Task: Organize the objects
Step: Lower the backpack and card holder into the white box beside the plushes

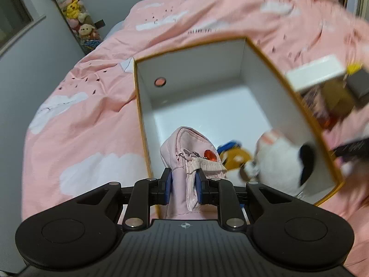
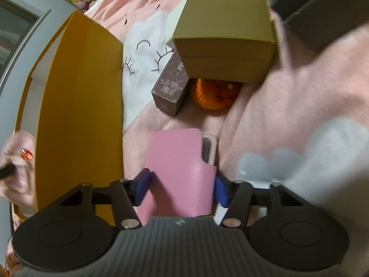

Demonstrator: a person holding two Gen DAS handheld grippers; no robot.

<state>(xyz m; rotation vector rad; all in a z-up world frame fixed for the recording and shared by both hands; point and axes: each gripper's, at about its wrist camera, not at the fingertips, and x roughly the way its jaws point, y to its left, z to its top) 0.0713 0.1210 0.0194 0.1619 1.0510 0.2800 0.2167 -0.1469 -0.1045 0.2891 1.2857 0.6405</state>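
Observation:
My left gripper point(image 1: 183, 182) is shut on a pale pink zip pouch point(image 1: 184, 147) with a red charm. It holds the pouch over the near end of an open box point(image 1: 253, 69) with an orange rim and white inside. On the box floor lie a white and black plush point(image 1: 281, 159) and an orange and blue plush point(image 1: 235, 159). My right gripper point(image 2: 182, 187) is beside the box's orange outer wall point(image 2: 80, 106). Its blue pads point(image 2: 144, 184) press both sides of a pink case point(image 2: 177, 161) lying on the bed, with a device tucked inside.
A pink bedcover point(image 1: 92, 115) with white clouds lies under everything. Ahead of the right gripper are a slim brown carton point(image 2: 170, 87), a tan box point(image 2: 226, 46), an orange crochet item point(image 2: 212, 97) and a dark box point(image 2: 322, 11). Stuffed toys point(image 1: 73, 11) hang by the wall.

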